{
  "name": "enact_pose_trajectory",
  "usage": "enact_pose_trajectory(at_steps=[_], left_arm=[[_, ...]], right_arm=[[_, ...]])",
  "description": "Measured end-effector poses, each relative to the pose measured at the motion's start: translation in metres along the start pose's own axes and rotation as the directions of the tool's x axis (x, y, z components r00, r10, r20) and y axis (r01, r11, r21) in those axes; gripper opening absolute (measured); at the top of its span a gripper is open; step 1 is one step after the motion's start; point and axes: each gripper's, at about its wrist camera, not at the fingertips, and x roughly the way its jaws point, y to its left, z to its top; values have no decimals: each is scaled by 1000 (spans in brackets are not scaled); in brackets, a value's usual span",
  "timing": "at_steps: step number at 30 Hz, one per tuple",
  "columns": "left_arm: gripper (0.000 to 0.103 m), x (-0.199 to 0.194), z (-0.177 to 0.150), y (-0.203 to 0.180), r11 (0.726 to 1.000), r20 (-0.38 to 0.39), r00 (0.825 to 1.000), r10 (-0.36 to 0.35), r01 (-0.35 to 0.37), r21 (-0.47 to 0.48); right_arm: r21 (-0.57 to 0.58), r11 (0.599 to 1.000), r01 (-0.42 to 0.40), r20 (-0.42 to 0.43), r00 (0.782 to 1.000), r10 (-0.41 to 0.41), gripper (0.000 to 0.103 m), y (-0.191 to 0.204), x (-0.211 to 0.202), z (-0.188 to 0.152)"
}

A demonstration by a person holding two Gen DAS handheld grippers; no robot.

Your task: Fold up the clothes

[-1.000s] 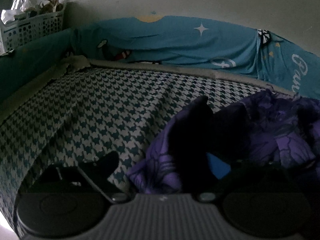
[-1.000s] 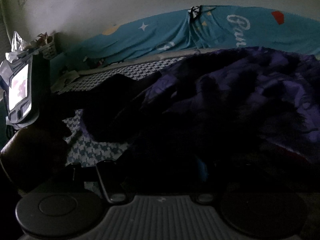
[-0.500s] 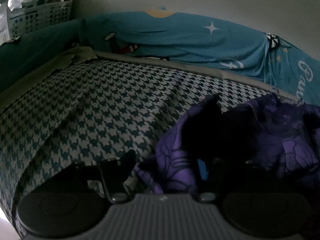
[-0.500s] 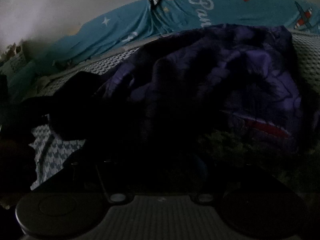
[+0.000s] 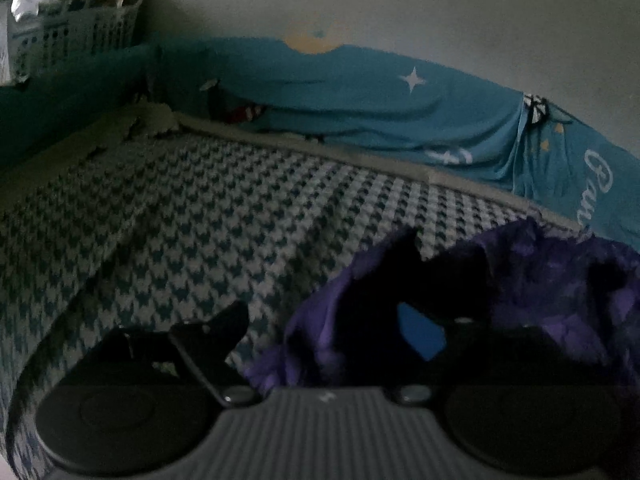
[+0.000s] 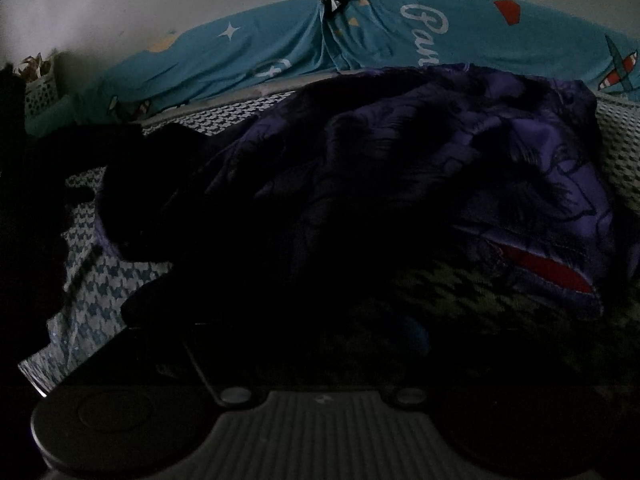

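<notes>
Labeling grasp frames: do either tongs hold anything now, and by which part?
Left tongs: opening, with an edge fold of the crumpled purple patterned garment between them; no clamp visible. Right tongs: opening, too dark to tell any hold.

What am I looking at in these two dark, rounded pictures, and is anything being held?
There is no robot here. A person holds a hand-held gripper in each hand, and each has a wide-angle camera looking forward along its two fingers, which is why the pictures bulge.

One picture comes from the left hand-held gripper. Its grey body fills the bottom edge, with the two dark fingers above. The other comes from the right hand-held gripper, whose fingers are almost lost in shadow.

Both look over a bed with a checked sheet. A crumpled purple garment lies on it, waiting to be folded. A blue cloth with stars hangs along the wall, and a white basket stands in the corner.

Both pairs of jaws are opening. A purple fold sits between the left fingers. Whether anything lies between the right fingers is too dark to tell.
</notes>
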Motion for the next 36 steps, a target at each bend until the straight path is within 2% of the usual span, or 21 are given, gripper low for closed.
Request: enact_pose_trajectory(at_steps=[10,13,15,19,21,25,30,36], left_arm=[[85,29,14,3,1000,-30,1000,-4,3,-29],[75,37,15,0,1000,-44,999,-21,20,-21],[59,41,15,-1,999,-60,998,-35,34,-22],[42,41,13,-1,999,-61,997,-38,36,-34],[29,35,14,0,1000,-28,999,-18,18,-24],[25,19,18,3,999,57,997,49,-49,-6],[25,-3,23,18,988,149,977,154,-152,-24],[25,-35,30,55,955,237,926,292,-273,-113]], right_arm=[[-61,998,19,4,1000,-19,88,11,5,-4],[-69,997,18,7,1000,-18,90,11,7,-5],[-74,997,19,9,1000,-18,92,12,8,-6],[-83,996,22,14,1000,-20,93,12,9,-7],[-83,996,23,16,1000,-21,94,13,10,-7],[-85,996,23,18,1000,-22,94,13,10,-7],[-85,996,26,20,1000,-24,94,14,11,-7],[-82,996,30,21,999,-29,94,16,12,-8]])
